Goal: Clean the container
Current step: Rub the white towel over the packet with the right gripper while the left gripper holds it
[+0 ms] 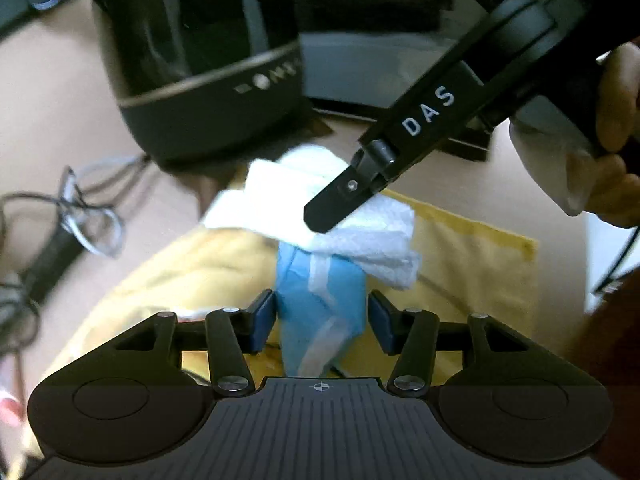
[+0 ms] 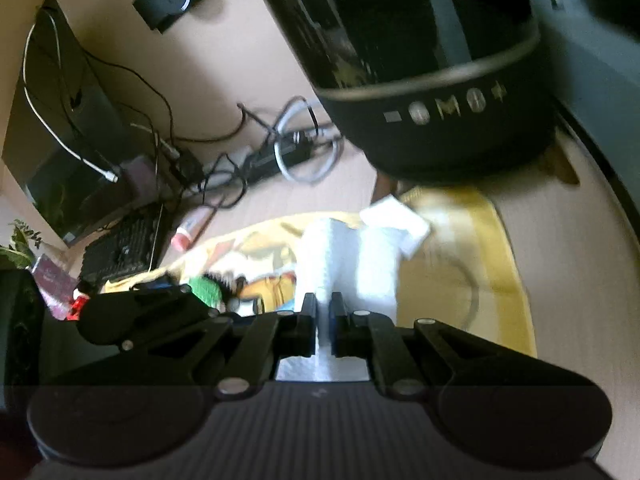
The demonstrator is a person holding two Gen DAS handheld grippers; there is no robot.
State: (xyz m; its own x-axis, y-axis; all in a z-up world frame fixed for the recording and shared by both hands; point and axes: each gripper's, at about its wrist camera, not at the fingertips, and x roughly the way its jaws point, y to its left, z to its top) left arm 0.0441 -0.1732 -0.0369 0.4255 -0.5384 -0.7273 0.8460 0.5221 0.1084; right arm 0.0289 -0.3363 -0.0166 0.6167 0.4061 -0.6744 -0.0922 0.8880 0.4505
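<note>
Two claws are in view: the left claw [image 1: 322, 322] at the bottom middle of its own view, the right claw [image 2: 323, 320] at the bottom middle of its view. One white paper towel [image 2: 352, 256] sits mid-frame, one blue packet [image 1: 320, 304] lower centre, one yellow cloth [image 1: 460, 256] beneath. One dark speaker-like container [image 2: 432, 80] fills the upper right. One black keyboard [image 2: 120, 250] lies at left, one red-capped tube [image 2: 190, 232] just beside it, one monitor [image 2: 60, 128] in the upper left.
</note>
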